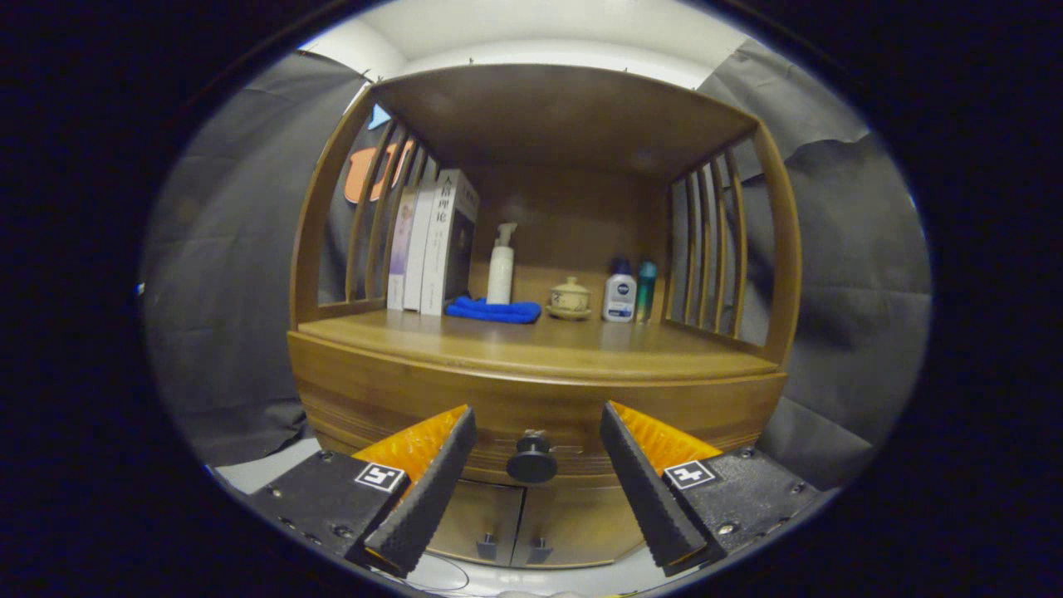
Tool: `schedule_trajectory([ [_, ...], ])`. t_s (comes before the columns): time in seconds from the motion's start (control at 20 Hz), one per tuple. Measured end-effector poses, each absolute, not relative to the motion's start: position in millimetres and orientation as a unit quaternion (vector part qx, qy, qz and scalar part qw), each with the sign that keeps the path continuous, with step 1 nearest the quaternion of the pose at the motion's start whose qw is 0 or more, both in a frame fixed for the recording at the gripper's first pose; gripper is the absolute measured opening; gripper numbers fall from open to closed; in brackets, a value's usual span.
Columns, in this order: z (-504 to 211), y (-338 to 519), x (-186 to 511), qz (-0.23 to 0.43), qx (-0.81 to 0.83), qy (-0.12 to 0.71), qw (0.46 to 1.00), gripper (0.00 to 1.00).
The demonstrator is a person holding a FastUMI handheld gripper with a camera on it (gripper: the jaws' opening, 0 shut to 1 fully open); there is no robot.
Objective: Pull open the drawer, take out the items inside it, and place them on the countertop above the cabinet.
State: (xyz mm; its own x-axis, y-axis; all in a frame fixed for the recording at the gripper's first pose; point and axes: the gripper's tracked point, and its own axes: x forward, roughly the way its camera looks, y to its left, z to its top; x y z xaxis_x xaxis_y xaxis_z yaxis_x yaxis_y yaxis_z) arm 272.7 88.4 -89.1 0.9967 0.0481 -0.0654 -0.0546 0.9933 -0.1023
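2 fingers of my gripper (538, 490) sit at the bottom of the frame, jaws spread wide and grasping nothing. Dead centre between them, a bit beyond the tips, is the round black knob (531, 459) on the drawer (540, 415), which looks fully closed from here. Not touching it. Below the drawer I can see 2 cabinet doors (523, 523) with small handles.

Above that is the tabletop (540, 349) of the wooden cabinet, mid-frame. Lined up along the back: 3 books (432, 245) standing on the left, a blue cloth (493, 311) lying next to them, a white pump bottle (501, 266), a small lidded cup (570, 297) on a saucer, then a white bottle (619, 292) and a teal one (645, 291) on the right.
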Motion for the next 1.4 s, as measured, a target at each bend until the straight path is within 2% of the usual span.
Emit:
schedule_trajectory([
  [0.15, -110.3, 90.0, 296.9, 0.019, -0.048, 0.048, 0.998, 0.99],
  [0.55, -126.5, 83.3, 314.3, -0.001, -0.013, 0.065, 0.998, 0.62],
  [0.6, -125.9, 82.6, 313.3, 0.002, -0.001, 0.068, 0.998, 0.51],
  [0.9, -127.3, 82.3, 309.6, 0.010, 0.010, 0.087, 0.996, 0.33],
  [1.4, -133.2, 75.4, 249.2, 0.024, 0.001, 0.097, 0.995, 0.30],
])
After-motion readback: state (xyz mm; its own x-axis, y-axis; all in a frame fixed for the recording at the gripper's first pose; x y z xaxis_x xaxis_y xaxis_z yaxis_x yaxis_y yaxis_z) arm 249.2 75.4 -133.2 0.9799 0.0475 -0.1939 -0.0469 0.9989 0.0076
